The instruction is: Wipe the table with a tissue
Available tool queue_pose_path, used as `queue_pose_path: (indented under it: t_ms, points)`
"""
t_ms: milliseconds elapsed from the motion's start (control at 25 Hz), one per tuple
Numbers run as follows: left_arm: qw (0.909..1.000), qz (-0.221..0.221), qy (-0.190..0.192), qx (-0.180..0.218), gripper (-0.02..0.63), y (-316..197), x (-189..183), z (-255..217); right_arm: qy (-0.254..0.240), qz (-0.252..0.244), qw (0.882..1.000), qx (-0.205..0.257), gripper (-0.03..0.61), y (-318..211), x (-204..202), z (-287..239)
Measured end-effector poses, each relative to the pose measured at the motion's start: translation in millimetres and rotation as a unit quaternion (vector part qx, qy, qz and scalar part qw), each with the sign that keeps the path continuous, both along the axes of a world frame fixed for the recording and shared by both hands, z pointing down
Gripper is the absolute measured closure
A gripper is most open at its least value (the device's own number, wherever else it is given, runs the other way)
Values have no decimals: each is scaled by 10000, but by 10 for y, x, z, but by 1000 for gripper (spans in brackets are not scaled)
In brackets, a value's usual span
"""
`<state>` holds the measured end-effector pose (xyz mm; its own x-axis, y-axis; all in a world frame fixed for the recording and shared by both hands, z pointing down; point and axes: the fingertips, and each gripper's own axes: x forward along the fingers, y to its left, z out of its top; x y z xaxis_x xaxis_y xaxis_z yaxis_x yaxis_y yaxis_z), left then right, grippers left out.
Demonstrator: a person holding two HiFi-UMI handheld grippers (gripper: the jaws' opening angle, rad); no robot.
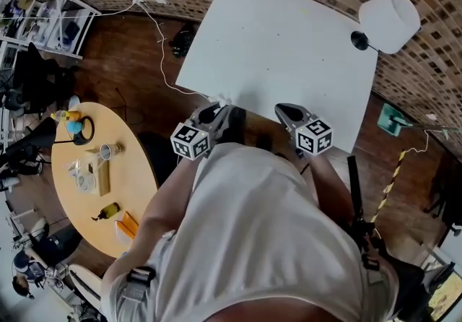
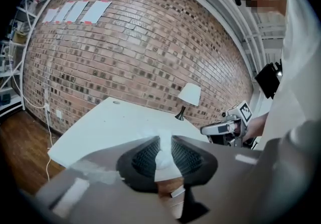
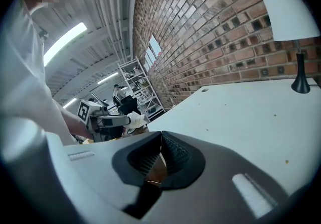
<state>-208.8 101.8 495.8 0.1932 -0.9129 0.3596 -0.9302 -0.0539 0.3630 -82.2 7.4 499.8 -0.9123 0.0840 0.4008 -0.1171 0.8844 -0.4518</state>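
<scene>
Shirt [image 1: 253,227] fills the head view's bottom; beyond it, left gripper [image 1: 221,109] and right gripper [image 1: 284,109] hang at the surface's [image 1: 289,46] near edge. Left gripper view: jaws clamped on the tissue [image 2: 164,153], so I would press it flat before sweeping. Right gripper view: jaws together, empty.

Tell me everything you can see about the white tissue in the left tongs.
The crumpled white paper tissue is pinched in the left tongs, which are closed on it. It looks soft and wrinkled, bunched into a narrow wad, with a small tuft sticking out past the tips. It sits by the near edge of the white table; whether it touches the tabletop cannot be told.
</scene>
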Motion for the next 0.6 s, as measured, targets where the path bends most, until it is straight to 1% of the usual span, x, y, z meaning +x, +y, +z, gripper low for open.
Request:
queue_pose_path:
  t_ms: [120,240,440,600]
  points:
    - [9999,138,36,16,538,-176,-142,53,105,172,9998,12,571,-111,-96,32]
    - [9998,193,74,23,538,-365,-367,79,169,301,9994,62,571,-232,-270,-3]
    - [9996,140,119,-230,535,-596,-838,263,106,528,9982,259,571,-478,-605,-139]
    - [9992,69,145,-377,535,-732,-1204,350,170,652,9974,263,571,-584,-797,-162]
